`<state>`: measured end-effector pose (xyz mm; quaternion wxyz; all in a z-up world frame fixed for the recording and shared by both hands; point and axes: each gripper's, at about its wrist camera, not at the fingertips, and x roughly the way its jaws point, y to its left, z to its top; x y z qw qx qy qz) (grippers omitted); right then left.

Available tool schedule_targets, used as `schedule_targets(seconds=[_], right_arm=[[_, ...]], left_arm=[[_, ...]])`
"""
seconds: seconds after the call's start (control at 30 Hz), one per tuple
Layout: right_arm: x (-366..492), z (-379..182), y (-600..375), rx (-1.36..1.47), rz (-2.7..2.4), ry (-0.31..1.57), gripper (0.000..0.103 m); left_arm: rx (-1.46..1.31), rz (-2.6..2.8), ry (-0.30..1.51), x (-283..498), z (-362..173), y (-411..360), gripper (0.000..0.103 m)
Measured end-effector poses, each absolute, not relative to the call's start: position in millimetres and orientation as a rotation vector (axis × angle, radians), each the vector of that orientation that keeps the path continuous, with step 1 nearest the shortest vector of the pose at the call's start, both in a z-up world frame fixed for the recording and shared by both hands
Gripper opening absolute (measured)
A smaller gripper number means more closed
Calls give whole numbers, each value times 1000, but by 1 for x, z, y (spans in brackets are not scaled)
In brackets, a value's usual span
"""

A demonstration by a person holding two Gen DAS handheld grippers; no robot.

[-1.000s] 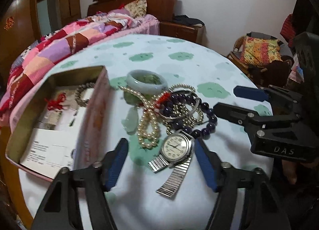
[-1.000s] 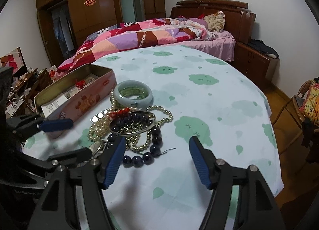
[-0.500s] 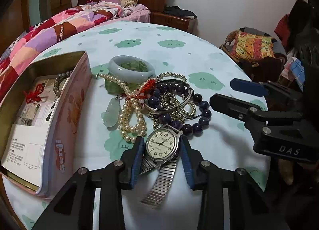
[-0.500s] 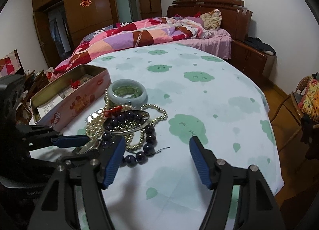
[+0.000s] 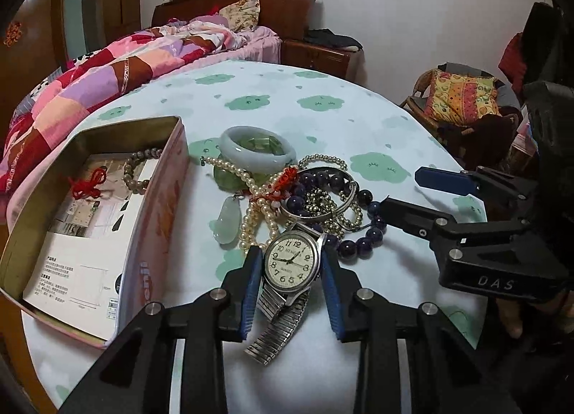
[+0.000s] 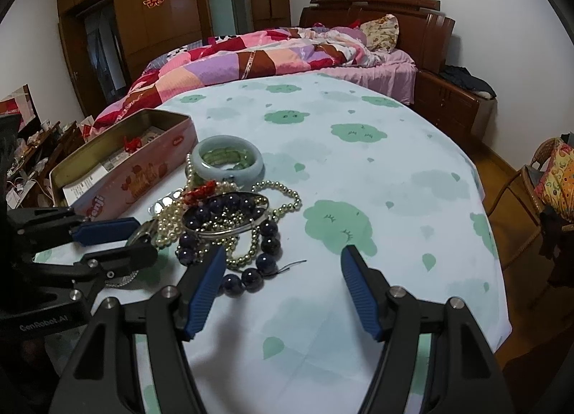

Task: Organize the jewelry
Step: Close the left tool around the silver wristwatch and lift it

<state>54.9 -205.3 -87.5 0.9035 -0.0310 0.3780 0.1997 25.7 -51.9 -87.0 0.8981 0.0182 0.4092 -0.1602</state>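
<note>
A silver watch [image 5: 291, 263] with a cream dial and a stretch band sits between the blue pads of my left gripper [image 5: 290, 253], whose jaws are closing and press on both sides of the case. Behind it lies a tangle: a pearl necklace [image 5: 251, 220], a dark bead bracelet [image 5: 362, 241], a silver bangle [image 5: 323, 213], a jade pendant [image 5: 227, 220] and a jade bangle [image 5: 256, 154]. An open pink tin [image 5: 168, 198] stands to the left. My right gripper [image 6: 283, 252] hovers open over the cloth, beside the dark beads [image 6: 251, 276].
The tin holds papers, a red knot [image 5: 88, 184] and a grey bead bracelet [image 5: 138, 170]. The round table [image 6: 394, 177] has a pale cloth with green clouds. A bed [image 6: 272, 55] stands beyond it, and a wicker chair with a cushion [image 5: 462, 98] at the right.
My left gripper's jaws came in from wide apart to the sides of the watch case. The right gripper has stayed where it was, still open.
</note>
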Motion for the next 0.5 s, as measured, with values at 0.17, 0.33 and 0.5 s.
schedule_targets(seconds=[0.17, 0.33, 0.5], right_arm=[[55, -88, -205, -66, 413, 785, 70], [55, -88, -204, -73, 414, 784, 70], [58, -87, -198, -84, 430, 778, 70]], left_arm=[[33, -315, 834, 26, -83, -47, 33], [15, -288, 790, 22, -69, -37, 33], [14, -251, 723, 17, -49, -27, 33]])
